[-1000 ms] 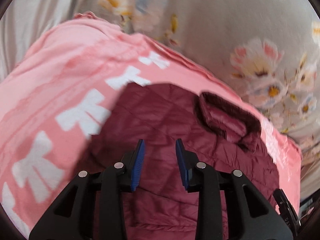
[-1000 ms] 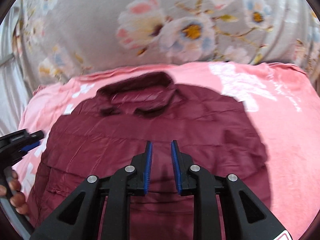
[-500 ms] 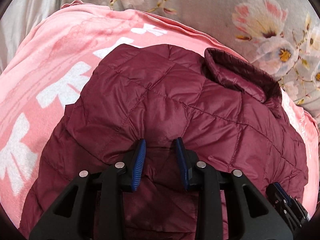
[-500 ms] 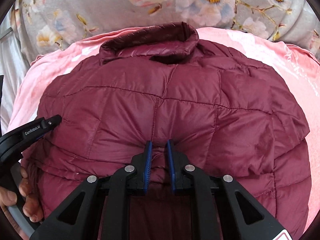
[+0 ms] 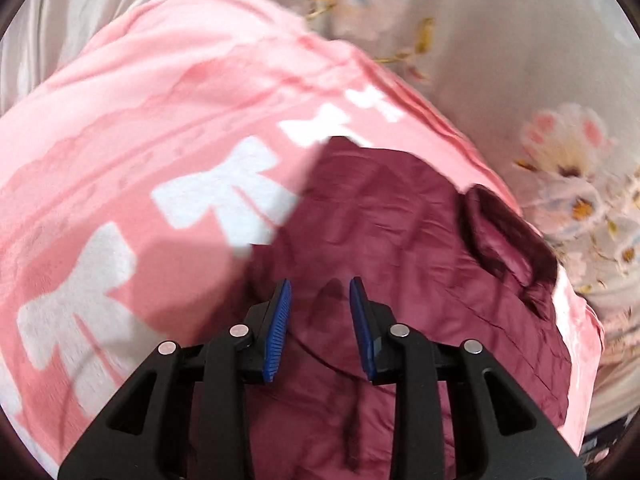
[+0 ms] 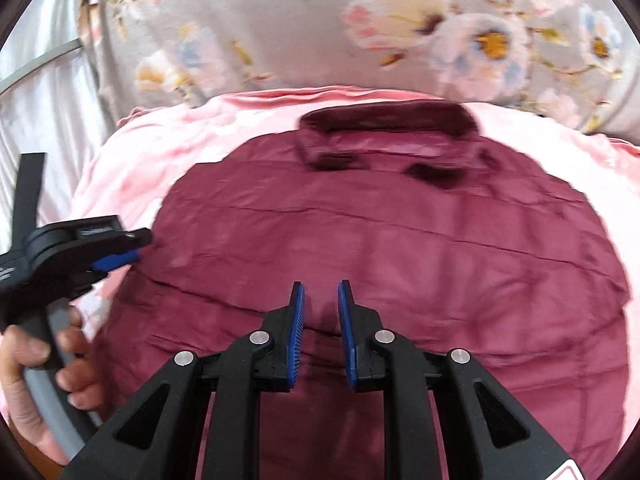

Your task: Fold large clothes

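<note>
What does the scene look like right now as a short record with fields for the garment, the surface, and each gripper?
garment: maroon quilted jacket, lying spread out, collar at the far end
surface: pink blanket with white bow prints, over floral bedding
left gripper: open, above the jacket, holding nothing
right gripper: open, above the jacket, holding nothing
image quality: motion-blurred in both views
</note>
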Demonstrator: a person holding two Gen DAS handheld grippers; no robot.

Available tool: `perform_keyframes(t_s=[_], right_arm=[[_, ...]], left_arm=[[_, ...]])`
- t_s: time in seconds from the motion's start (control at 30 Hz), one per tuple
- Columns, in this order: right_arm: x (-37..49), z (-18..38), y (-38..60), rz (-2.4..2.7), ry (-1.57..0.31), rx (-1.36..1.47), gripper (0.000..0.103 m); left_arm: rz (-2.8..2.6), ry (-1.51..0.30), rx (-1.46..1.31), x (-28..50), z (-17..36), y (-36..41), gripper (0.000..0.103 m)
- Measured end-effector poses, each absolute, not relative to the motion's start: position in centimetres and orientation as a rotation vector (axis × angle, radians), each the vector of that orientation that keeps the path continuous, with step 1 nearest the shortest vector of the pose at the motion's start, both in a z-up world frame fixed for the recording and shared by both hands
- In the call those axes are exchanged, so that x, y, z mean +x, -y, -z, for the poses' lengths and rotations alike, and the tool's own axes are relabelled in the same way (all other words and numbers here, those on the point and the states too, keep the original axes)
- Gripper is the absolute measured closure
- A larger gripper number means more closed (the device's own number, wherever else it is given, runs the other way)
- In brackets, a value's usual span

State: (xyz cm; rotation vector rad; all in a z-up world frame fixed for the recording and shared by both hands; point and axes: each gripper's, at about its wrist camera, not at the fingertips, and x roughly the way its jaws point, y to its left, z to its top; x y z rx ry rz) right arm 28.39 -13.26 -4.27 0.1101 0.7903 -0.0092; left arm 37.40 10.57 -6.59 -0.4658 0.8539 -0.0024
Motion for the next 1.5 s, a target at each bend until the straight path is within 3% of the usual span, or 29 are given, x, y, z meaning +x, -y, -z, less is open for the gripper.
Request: perform_keyframes(t_s=[0.27, 0.77, 0.9, 0.93, 1.03, 1.2, 1.33, 1.5], right_arm=[[30.0, 7.4, 12.8, 0.002, -0.900, 0.108, 0.088], [29.9, 7.7, 13.1, -0.017, -0.896, 0.119, 0.087], [27.3, 6.2, 14.6, -0.042, -0.840, 0.194, 0.065], [26.3, 5.6, 15.2, -0.035, -0.814, 0.203, 0.059], [24.0, 4.1, 17.2, -0.025, -0.761, 0.230, 0.055], [23.2, 2.1, 21.9, 0.016, -0.709, 0.315, 0.048], [25.0, 1.1, 26.3, 0.036, -0.663, 0.459, 0.048], [29.2, 0.9, 29.4, 0.051, -0.622, 0.542, 0.047]], left_arm=[[-0.033, -0.863, -0.344, 37.6, 8.9, -9.2, 0.075], [-0.051, -0.838, -0.282, 37.3, 9.2, -8.9, 0.076], [-0.035, -0.827, -0.308, 36.9, 9.0, -9.3, 0.074], [-0.030, -0.821, -0.316, 36.5, 8.7, -9.4, 0.068], [0.005, -0.807, -0.371, 34.9, 7.9, -9.7, 0.050], [0.114, -0.773, -0.428, 33.7, 4.8, -7.8, 0.050], [0.202, -0.738, -0.458, 34.5, 2.1, -4.7, 0.042], [0.268, -0.748, -0.502, 38.0, 1.2, 0.2, 0.042]])
